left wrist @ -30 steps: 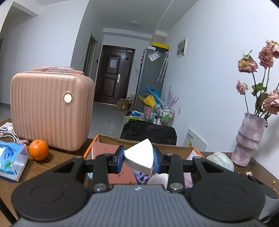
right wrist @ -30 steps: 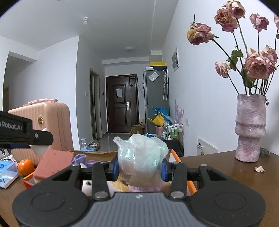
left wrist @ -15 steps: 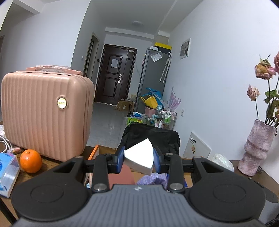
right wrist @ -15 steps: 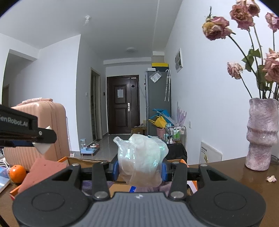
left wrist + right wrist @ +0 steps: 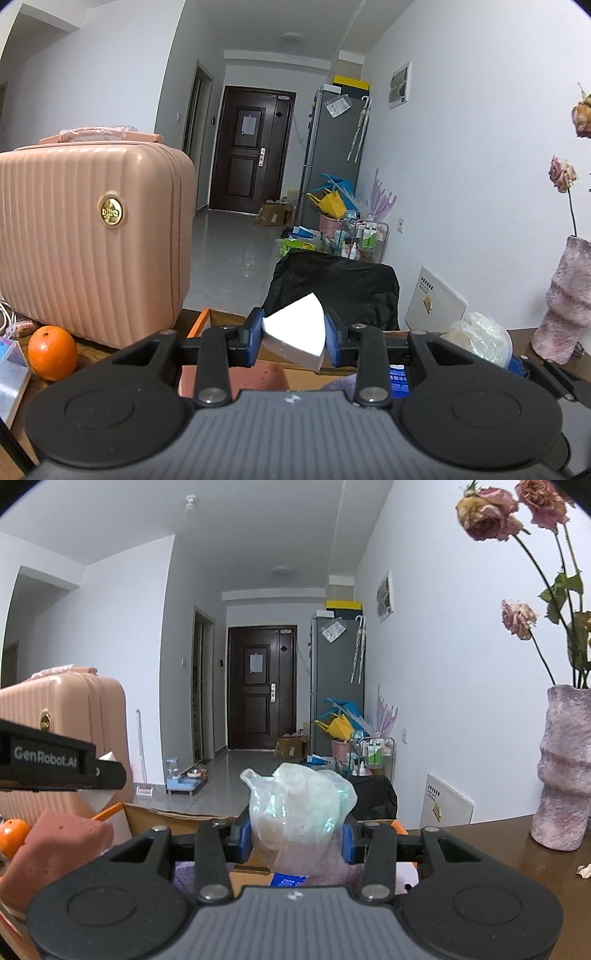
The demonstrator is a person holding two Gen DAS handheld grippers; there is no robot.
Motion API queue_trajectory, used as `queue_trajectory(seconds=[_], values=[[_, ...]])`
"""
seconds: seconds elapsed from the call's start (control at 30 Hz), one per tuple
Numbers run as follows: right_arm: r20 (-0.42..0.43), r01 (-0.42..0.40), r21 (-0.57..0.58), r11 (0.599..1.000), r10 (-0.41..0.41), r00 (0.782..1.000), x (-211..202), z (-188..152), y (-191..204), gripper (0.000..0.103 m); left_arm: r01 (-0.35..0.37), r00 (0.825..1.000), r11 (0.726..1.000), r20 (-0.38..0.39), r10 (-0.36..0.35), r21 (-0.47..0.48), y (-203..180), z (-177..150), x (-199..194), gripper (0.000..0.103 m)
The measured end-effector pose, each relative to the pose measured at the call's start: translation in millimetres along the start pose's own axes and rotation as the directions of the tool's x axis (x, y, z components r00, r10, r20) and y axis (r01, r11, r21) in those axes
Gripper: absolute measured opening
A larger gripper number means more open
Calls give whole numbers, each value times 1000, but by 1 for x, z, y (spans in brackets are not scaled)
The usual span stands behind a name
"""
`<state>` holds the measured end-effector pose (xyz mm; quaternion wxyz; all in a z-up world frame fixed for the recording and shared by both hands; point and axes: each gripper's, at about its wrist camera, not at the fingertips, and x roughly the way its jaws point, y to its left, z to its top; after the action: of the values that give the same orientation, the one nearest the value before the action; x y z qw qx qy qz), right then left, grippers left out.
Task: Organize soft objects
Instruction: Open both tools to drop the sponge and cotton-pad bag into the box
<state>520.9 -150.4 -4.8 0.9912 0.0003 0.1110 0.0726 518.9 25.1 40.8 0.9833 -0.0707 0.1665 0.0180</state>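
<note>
A ribbed pink suitcase (image 5: 88,240) stands upright on the left of the brown bench (image 5: 491,853), the largest item in a cluttered room whose hallway runs back to a dark door (image 5: 251,151). At the right end of the bench, a rough pink vase (image 5: 563,768) holds dried roses (image 5: 487,513). Between suitcase and vase sits an open cardboard box (image 5: 201,325) with an orange-edged rim, its far wall facing a chair draped in black cloth (image 5: 332,284). A brick-red sponge block (image 5: 51,853) rests at the box's left side, with purple fabric (image 5: 184,875) beside it inside the box. Above the box, the right tool (image 5: 297,836) has its blue pads closed against a crumpled translucent plastic bag (image 5: 299,812), which bulges up between them. The left tool (image 5: 293,336) is clamped tight on a white wedge-shaped sponge (image 5: 295,332), held just above the near part of the box; from the right wrist camera the same tool appears at the left edge as a black arm. An orange (image 5: 53,352) lies on the bench just in front of the suitcase's lower corner, next to a tissue pack (image 5: 11,373). A small dried petal (image 5: 584,870) lies on the bench near the vase.
</note>
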Motion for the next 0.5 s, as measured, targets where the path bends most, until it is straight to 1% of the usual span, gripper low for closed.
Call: queue_trajectory(seconds=[0.07, 0.13, 0.17, 0.23, 0.27, 0.3, 0.33, 0.37, 0.4, 0.43, 0.47, 0.5], values=[[-16, -4, -10, 1000, 4, 1000, 4, 0, 1, 45, -5, 1000, 1000, -3, 5, 1, 0, 1, 5, 34], [-35, -10, -20, 1000, 10, 999, 7, 0, 1, 50, -11, 1000, 1000, -8, 11, 1, 1, 1, 10, 36], [-43, -9, -25, 1000, 8, 999, 8, 0, 2, 51, -12, 1000, 1000, -15, 12, 1, 1, 1, 12, 37], [-54, -8, -32, 999, 6, 999, 7, 0, 3, 57, -16, 999, 1000, -33, 16, 0, 3, 0, 18, 39], [-56, -7, -31, 1000, 6, 998, 7, 0, 3, 59, -16, 999, 1000, -41, 16, -3, 4, 0, 19, 42], [-60, -7, -30, 1000, 5, 998, 6, 0, 2, 67, -16, 999, 1000, -46, 16, -6, 5, 0, 20, 47], [-61, -5, -28, 1000, 3, 998, 5, 0, 2, 77, -19, 999, 1000, -45, 19, -9, 6, 0, 20, 51], [-62, -1, -23, 1000, -1, 998, 4, 0, 1, 83, -20, 999, 1000, -43, 19, -11, 7, 0, 18, 65], [-65, -2, -16, 1000, 1, 998, 4, 0, 0, 92, -16, 999, 1000, -40, 15, -13, 8, 0, 17, 78], [-69, -10, -8, 1000, 9, 998, 3, 0, -2, 95, -16, 999, 1000, -38, 15, -15, 9, 1, 15, 81], [-72, -14, -4, 1000, 13, 997, 3, 1, -3, 95, -26, 999, 1000, -31, 26, -16, 9, 1, 13, 88], [-76, -13, -1, 1000, 13, 997, 3, 1, -4, 96, -40, 999, 999, -16, 40, -12, 9, 1, 11, 98]])
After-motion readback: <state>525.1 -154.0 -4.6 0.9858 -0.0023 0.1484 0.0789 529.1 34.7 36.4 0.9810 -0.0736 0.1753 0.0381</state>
